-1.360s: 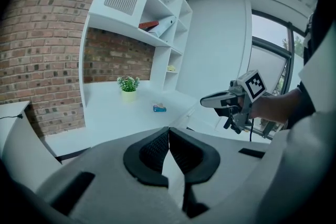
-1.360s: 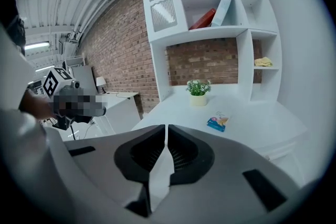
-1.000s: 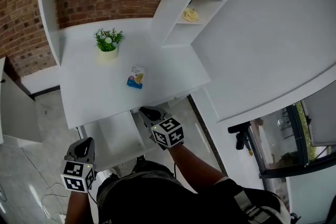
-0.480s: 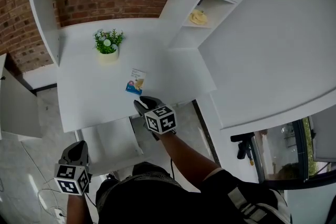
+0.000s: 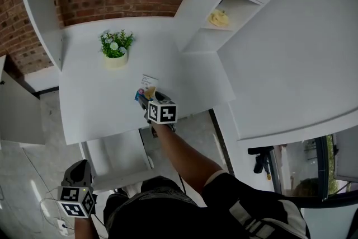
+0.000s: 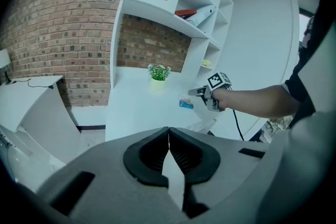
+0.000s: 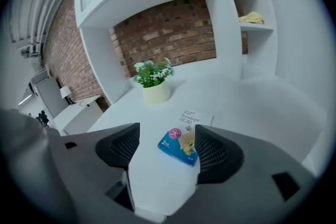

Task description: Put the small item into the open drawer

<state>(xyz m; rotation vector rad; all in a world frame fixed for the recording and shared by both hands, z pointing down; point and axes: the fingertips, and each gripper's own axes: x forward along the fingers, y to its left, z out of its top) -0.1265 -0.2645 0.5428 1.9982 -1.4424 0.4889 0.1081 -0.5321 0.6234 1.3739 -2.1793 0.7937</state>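
Note:
A small blue and white bandage box lies flat near the front of the white desk. My right gripper reaches over the desk's front edge and hangs just above the box. Its jaws have just been opening and stand apart, with the box between them, closer to the right pad, and neither pad pressing on it. The open drawer juts out under the desk's front edge. My left gripper is shut on nothing, low beside the drawer. From there the box shows far off.
A potted plant stands at the back of the desk against a brick wall. White shelf cubbies rise at the right, one holding a yellow thing. A long white counter runs along the right.
My right gripper has moved from over the drawer up onto the desk to the box, and its jaws have parted. The left gripper has sunk slightly toward the picture's lower left.

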